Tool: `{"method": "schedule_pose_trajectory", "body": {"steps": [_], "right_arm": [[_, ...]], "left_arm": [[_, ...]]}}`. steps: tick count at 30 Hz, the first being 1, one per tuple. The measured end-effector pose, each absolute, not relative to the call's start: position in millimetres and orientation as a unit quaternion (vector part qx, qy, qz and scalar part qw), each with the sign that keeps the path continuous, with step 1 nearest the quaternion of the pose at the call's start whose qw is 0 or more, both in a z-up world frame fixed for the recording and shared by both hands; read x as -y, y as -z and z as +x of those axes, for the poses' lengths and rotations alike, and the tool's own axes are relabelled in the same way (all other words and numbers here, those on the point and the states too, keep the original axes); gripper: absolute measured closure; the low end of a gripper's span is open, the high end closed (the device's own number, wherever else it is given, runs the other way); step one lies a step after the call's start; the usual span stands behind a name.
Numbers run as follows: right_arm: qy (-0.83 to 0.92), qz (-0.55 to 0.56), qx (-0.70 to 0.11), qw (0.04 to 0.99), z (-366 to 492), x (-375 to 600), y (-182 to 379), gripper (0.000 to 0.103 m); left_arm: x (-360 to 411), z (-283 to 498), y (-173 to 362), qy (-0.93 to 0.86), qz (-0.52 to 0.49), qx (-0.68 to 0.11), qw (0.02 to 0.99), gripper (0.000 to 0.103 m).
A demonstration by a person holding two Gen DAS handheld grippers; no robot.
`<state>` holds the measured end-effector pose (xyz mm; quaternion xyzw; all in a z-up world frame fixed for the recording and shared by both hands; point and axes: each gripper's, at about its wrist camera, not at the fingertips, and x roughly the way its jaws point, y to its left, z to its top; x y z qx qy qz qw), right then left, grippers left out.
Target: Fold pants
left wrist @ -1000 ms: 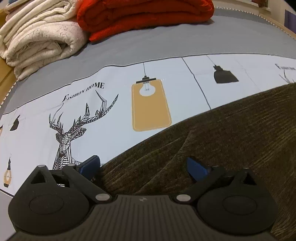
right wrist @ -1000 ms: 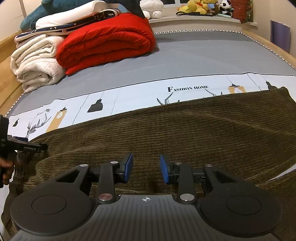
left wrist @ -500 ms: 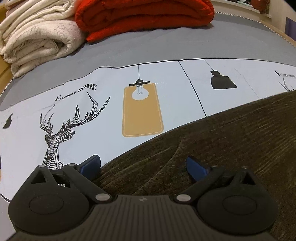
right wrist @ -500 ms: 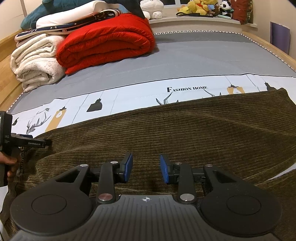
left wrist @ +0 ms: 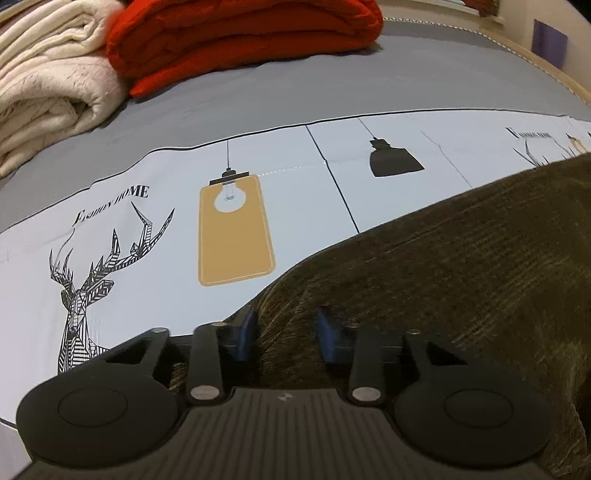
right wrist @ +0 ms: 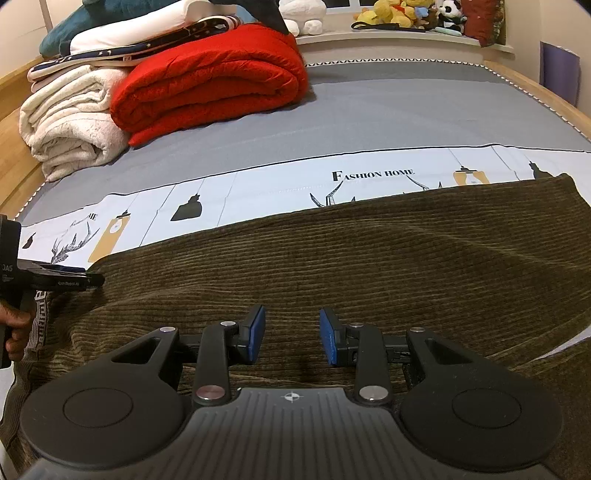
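Dark olive corduroy pants [right wrist: 369,266] lie spread across the bed, with a lettered waistband [right wrist: 38,317] at the left end. In the left wrist view the pants [left wrist: 461,277] fill the lower right. My left gripper [left wrist: 286,321] is closing on the pants' corner, and bunched cloth fills the gap between its blue pads. The right wrist view shows the same left gripper [right wrist: 66,282] at the left edge, held by a hand [right wrist: 14,325]. My right gripper [right wrist: 291,325] sits low on the near edge of the pants. Its jaws are narrowly apart, with a dark crease of cloth between them.
The bed has a grey sheet [right wrist: 369,110] and a white printed band [right wrist: 277,184] just beyond the pants. At the back left lie a folded red quilt [right wrist: 214,81] and cream blankets [right wrist: 70,118]. Stuffed toys [right wrist: 406,14] line the far shelf. A wooden bed frame [right wrist: 535,88] runs along the right.
The left gripper's jaws have come in from wide apart onto the pants' corner, and its view has shifted slightly. The right gripper has not moved.
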<state>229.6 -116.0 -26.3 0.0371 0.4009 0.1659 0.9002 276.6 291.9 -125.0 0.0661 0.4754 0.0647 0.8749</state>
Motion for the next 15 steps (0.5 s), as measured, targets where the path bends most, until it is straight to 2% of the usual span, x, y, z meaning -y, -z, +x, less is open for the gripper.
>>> {"method": "schedule_pose_trajectory", "body": {"steps": [5,15], "right_arm": [[-0.164,0.037,-0.400,0.901,229,117,25,0.069],[-0.155,0.039,-0.383,0.910,221,126,10,0.069]], "left_arm": [[-293,275,116,-0.063,0.058,-0.479,0.874,0.082],[-273,248,64,-0.049,0.073,-0.462,0.883,0.087]]}}
